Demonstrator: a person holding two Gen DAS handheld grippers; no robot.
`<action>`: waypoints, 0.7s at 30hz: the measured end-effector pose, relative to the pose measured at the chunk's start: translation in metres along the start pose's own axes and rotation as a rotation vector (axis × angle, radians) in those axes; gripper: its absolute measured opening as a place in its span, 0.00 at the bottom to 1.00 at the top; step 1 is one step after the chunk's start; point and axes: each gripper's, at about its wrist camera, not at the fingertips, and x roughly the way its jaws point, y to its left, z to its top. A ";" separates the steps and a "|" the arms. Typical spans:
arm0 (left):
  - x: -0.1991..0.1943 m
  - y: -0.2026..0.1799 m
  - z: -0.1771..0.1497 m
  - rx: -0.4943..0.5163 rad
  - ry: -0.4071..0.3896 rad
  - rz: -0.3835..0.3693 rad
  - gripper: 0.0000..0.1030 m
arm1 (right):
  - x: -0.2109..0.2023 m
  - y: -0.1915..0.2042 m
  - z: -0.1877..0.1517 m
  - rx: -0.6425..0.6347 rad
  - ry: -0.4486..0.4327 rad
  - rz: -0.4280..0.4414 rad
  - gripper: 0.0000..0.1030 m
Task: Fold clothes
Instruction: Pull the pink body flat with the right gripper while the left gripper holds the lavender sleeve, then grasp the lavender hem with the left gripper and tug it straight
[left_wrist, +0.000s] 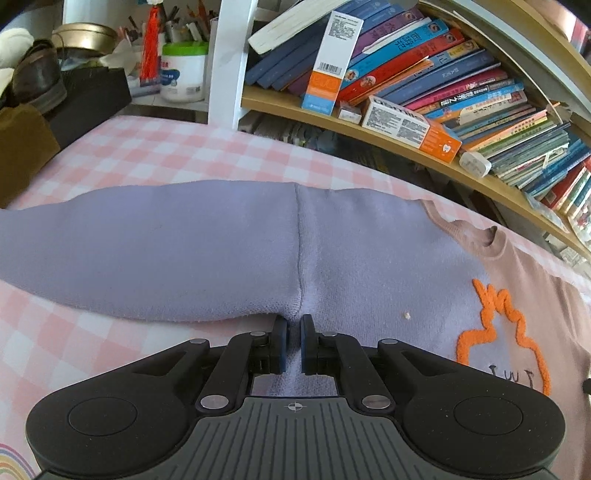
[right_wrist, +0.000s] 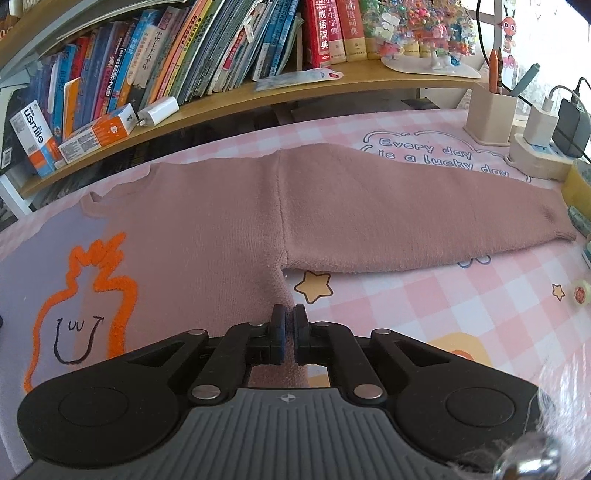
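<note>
Both claws, left claw (left_wrist: 291, 325) and right claw (right_wrist: 289, 317), are clamped on the sweater (left_wrist: 207, 251) at its underarms; the sleeves run outward.

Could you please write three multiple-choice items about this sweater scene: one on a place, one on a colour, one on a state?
1. Where does the left gripper hold the sweater?
A. at the collar
B. near the armpit, below the purple sleeve
C. at the cuff

2. What colour is the outline figure on the chest?
A. green
B. black
C. orange

3. How do the jaws of the right gripper stand?
A. shut on the sweater's side edge
B. wide open above the mat
C. shut on a book

Answers: 1 B, the fabric between the jaws sits just under the sleeve seam; 2 C, the fuzzy outline is orange in both views; 3 A, the pink fabric edge runs between the closed jaws, over the checked mat.
</note>
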 end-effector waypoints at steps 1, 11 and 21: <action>-0.001 0.001 0.000 0.001 0.002 -0.002 0.07 | -0.001 -0.001 0.000 0.002 0.003 0.006 0.08; -0.068 0.012 -0.053 -0.027 0.036 -0.027 0.13 | -0.060 -0.005 -0.051 -0.063 0.057 0.077 0.22; -0.111 0.016 -0.106 -0.030 0.100 -0.053 0.30 | -0.110 -0.012 -0.109 -0.076 0.108 0.072 0.23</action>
